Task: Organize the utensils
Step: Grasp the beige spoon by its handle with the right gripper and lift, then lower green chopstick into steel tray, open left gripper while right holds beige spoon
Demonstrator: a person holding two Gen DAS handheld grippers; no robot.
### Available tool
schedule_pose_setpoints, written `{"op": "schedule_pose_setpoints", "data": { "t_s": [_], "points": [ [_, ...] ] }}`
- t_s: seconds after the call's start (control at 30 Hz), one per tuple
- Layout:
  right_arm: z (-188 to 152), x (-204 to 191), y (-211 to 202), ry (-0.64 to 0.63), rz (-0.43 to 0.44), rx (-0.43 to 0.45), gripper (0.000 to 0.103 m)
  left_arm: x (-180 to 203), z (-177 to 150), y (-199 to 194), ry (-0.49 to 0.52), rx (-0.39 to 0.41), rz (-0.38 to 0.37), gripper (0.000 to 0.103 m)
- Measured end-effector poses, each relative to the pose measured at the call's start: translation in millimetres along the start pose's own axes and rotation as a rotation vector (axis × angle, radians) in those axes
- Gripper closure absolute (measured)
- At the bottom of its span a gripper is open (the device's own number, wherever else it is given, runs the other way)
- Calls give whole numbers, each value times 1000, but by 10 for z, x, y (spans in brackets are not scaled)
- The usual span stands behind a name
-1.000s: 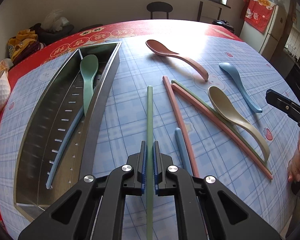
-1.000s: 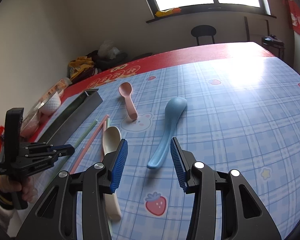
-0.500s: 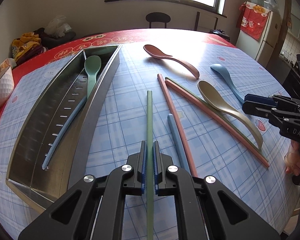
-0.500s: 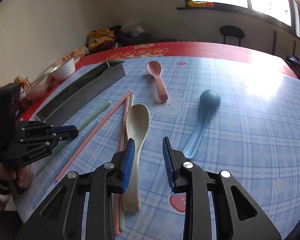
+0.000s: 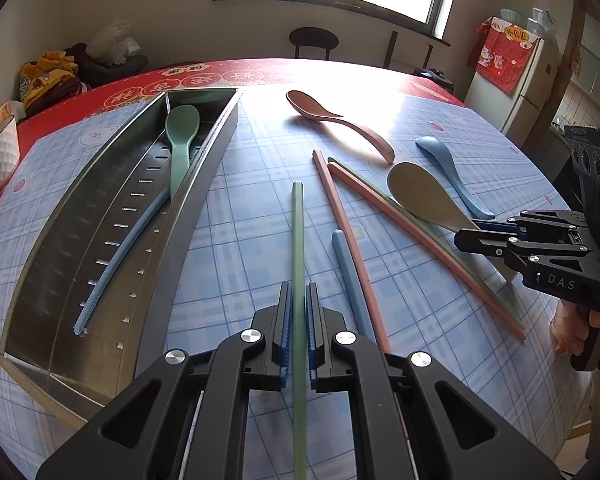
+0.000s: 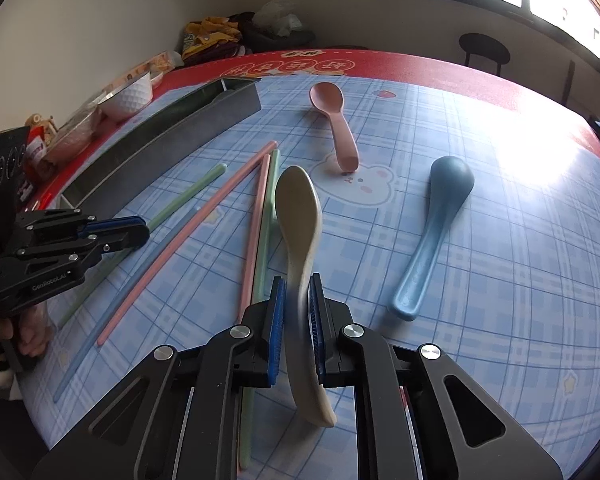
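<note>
Steel tray (image 5: 204, 184) (one green spoon (image 5: 182, 136), one blue chopstick (image 5: 116, 256) inside)

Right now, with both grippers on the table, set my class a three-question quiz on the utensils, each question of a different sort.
1. True or false: the left gripper is shut on a green chopstick.
2. Which spoon does the right gripper hold? A) blue B) beige C) pink
3. Fill in: the green spoon lies inside the metal ____.

Key: 1 true; 2 B, the beige spoon; 3 tray.
</note>
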State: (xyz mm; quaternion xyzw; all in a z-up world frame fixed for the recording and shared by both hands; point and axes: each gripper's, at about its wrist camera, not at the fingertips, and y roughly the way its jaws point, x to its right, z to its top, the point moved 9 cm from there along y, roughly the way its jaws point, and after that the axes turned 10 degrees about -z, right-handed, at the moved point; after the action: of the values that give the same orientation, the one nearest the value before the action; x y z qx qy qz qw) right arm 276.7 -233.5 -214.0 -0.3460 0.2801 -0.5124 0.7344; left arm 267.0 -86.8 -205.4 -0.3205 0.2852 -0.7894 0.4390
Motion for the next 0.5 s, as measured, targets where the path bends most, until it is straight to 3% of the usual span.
{"op": "schedule_pose_setpoints", "data": {
  "t_s": [0.5],
  "points": [
    [45, 142, -64, 30, -125, 63, 96, -27, 5, -5, -19, 3, -18, 95]
  ]
}}
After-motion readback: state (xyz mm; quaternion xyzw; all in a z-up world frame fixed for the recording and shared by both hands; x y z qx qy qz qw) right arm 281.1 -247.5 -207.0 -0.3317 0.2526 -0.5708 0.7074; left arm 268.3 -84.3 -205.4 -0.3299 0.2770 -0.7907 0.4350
